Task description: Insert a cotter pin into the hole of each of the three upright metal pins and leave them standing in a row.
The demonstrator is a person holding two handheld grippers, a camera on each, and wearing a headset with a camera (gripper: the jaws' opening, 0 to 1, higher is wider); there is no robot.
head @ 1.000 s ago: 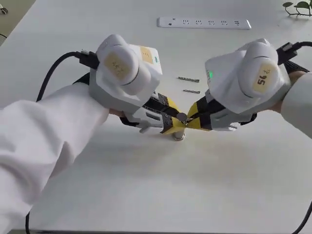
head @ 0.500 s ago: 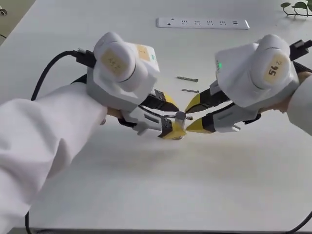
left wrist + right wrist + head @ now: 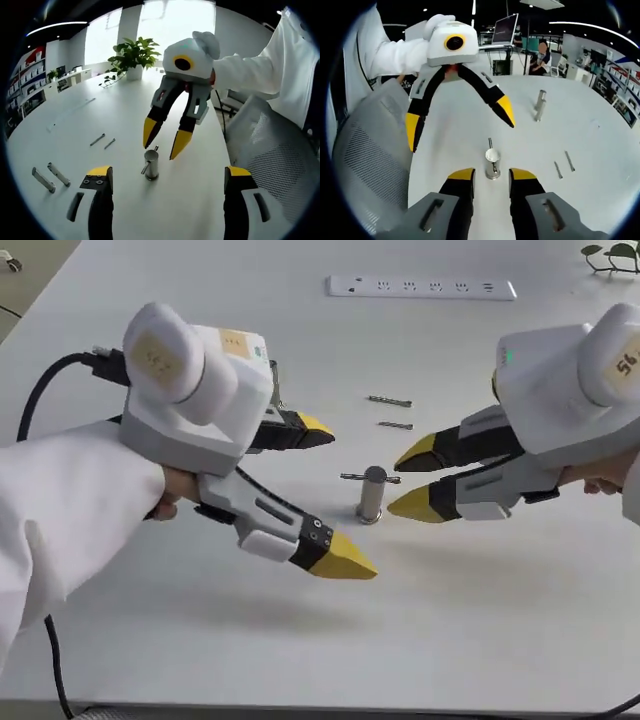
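Note:
One upright metal pin (image 3: 371, 498) stands mid-table with a cotter pin (image 3: 368, 477) through its top. My left gripper (image 3: 330, 496) is open wide just left of it, one jaw behind and one in front, touching nothing. My right gripper (image 3: 402, 484) is open just right of the metal pin, tips close but apart from it. From the left gripper view the pin (image 3: 151, 164) stands between my own jaws and the right gripper (image 3: 165, 142). In the right gripper view the pin (image 3: 492, 165) sits just ahead of my jaws, with the left gripper (image 3: 461, 132) beyond.
Two loose cotter pins (image 3: 388, 401) (image 3: 395, 425) lie behind the metal pin. Two more metal pins (image 3: 540, 106) appear to stand farther off. A white power strip (image 3: 420, 287) lies at the table's far edge, with a plant (image 3: 610, 255) at the far right.
Both grippers were closed in on the pin's top a second ago. They have opened and drawn back to either side, leaving the cotter pin through the standing pin.

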